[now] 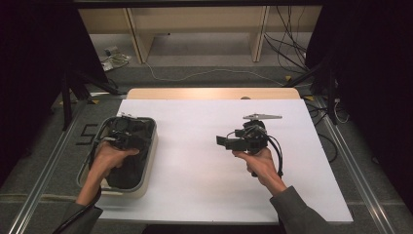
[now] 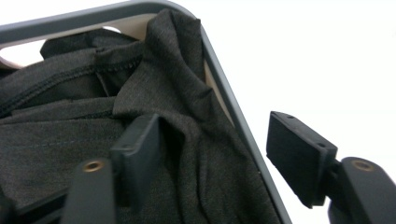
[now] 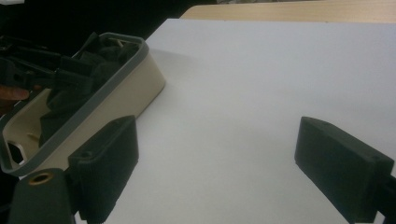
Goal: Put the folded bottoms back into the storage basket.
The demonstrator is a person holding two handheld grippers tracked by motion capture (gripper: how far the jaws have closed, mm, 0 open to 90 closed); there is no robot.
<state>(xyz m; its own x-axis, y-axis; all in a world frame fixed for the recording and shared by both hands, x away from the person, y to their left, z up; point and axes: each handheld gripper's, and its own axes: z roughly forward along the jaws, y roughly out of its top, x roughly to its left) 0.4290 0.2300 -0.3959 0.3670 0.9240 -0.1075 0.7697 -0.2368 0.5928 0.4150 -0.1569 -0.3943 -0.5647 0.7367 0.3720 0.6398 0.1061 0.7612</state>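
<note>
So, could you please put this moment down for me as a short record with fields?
container: cream plastic basket with a grey rim, at the left of the white table top
contents: dark grey fabric garment, crumpled inside the basket
left gripper: over the basket, jaws apart; one jaw against the garment, the other outside the rim; nothing clamped
right gripper: held above bare table, jaws open and empty, pointing toward the basket

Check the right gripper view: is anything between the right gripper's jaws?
No. The right gripper has its jaws wide apart with nothing but bare white table between them; the basket sits off to the side.
</note>
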